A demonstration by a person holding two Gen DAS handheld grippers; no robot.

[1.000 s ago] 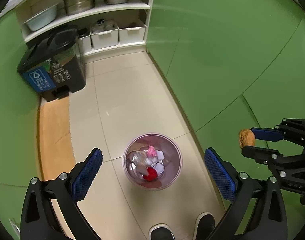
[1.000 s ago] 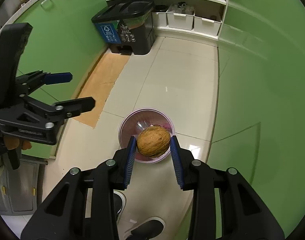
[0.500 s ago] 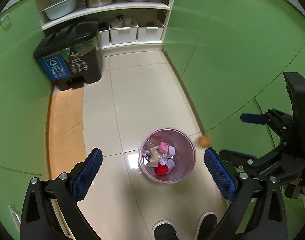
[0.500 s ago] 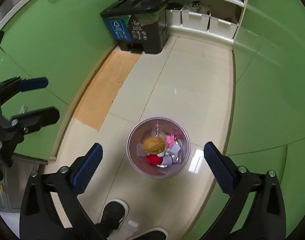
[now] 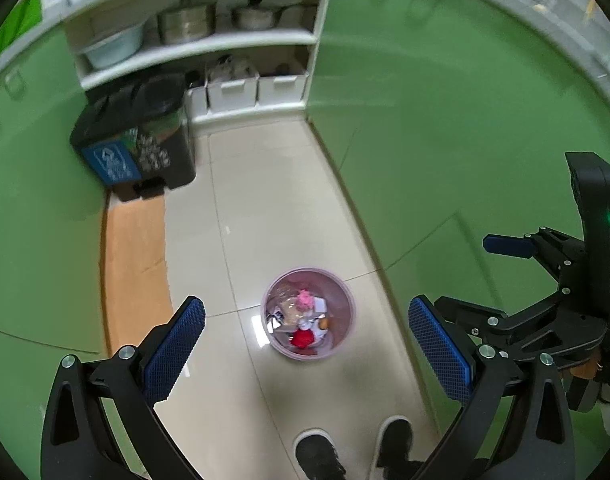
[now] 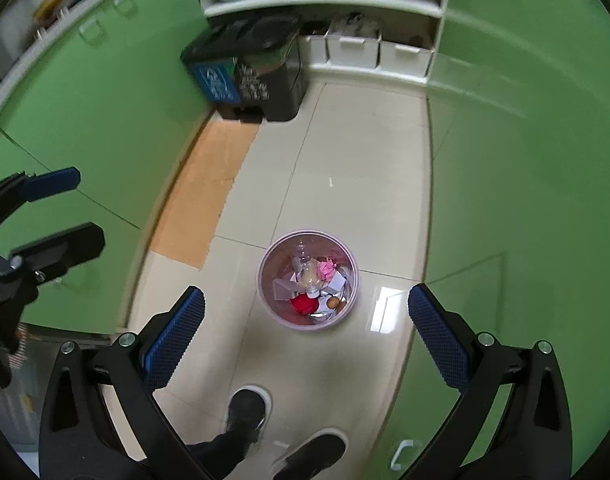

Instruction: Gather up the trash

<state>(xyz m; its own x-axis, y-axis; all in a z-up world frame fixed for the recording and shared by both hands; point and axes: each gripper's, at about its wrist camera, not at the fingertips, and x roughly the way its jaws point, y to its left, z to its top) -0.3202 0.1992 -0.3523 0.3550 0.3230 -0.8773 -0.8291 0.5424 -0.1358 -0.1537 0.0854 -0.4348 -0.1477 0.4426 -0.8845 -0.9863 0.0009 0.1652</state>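
Right claw has just been opening: the nut it held a second ago now lies in the bin, near side, beside the red scrap. Jaws wide, empty. Left claw also wide, empty. I judge the nut hard, light, apt to roll; grip across its middle. Black dustbin far left, my shoes near; nothing blocks.
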